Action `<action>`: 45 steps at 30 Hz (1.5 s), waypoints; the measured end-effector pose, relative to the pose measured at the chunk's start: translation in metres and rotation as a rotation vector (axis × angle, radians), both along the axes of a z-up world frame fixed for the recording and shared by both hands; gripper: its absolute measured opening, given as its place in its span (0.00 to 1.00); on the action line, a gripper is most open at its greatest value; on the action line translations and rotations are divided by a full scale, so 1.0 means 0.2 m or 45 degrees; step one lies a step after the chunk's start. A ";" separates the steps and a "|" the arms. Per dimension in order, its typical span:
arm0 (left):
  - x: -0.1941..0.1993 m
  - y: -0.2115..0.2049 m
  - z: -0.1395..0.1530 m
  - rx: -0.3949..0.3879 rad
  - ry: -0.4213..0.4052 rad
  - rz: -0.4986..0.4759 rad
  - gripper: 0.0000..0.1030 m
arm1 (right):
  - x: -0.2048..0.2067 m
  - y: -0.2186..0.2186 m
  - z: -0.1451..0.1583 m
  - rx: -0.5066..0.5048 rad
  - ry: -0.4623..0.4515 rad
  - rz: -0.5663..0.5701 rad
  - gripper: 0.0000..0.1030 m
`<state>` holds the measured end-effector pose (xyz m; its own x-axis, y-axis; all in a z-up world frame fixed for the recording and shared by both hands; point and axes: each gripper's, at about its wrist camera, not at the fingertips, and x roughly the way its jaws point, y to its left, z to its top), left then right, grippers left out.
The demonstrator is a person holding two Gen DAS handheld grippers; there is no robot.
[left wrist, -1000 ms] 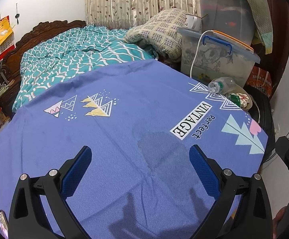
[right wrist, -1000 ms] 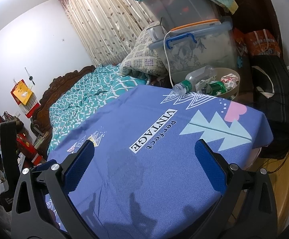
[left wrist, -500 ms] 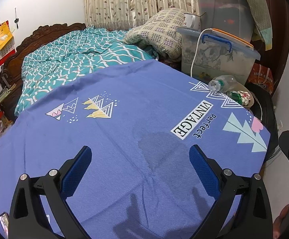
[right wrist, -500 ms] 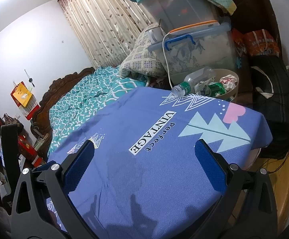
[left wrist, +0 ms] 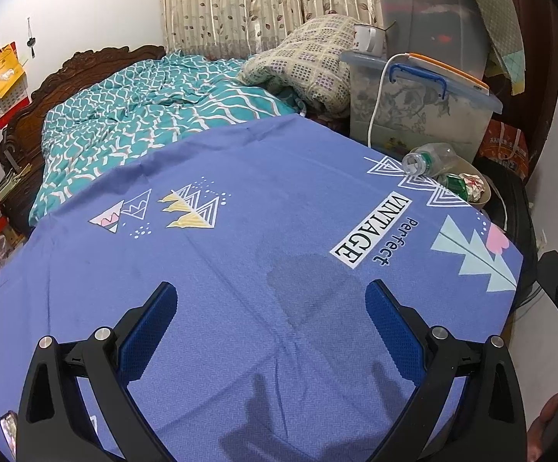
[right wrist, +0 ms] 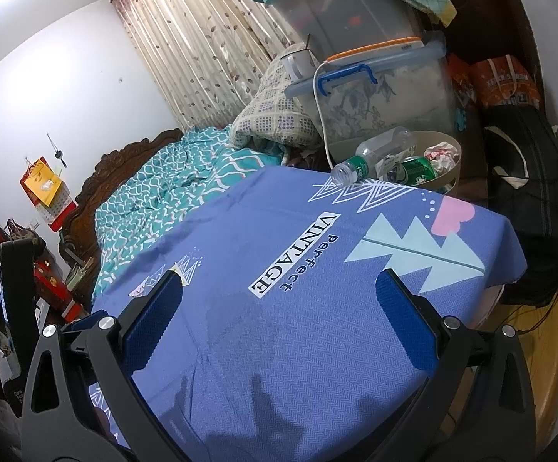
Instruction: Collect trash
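Tablecloth blue, white triangle prints, pale tree motif. Bedspread teal, white wave pattern. Curtain beige, brown leaves. Bottle clear, green label. Storage box translucent, blue handle.

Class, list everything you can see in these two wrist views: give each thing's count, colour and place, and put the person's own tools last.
Tablecloth: one, blue, printed, over the table.
Plastic bottle: one, clear, green label, lying on the bin's rim.
Bin: one, beige, past the table's far edge, holding a green can and crumpled paper.
Storage boxes: two, clear, stacked behind the bin.
Bed: one, teal quilt, far left.
Left gripper: one, black, jaws open, empty.
Right gripper: one, black, jaws open, empty.
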<state>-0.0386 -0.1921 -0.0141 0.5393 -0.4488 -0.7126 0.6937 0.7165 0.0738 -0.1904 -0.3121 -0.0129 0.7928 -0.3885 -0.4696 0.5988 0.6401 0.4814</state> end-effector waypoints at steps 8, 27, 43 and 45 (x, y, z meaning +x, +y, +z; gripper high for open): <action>0.00 0.00 0.00 0.001 0.002 -0.002 0.92 | 0.00 0.00 0.00 0.001 0.001 0.000 0.97; -0.01 0.00 -0.01 0.002 0.006 -0.013 0.92 | 0.00 0.00 -0.01 0.002 0.001 -0.001 0.97; -0.02 0.00 -0.01 0.004 0.007 -0.015 0.92 | 0.00 0.00 -0.01 0.005 0.003 -0.001 0.97; -0.02 0.00 -0.01 0.005 0.009 -0.017 0.92 | 0.00 0.00 -0.02 0.007 0.004 -0.003 0.97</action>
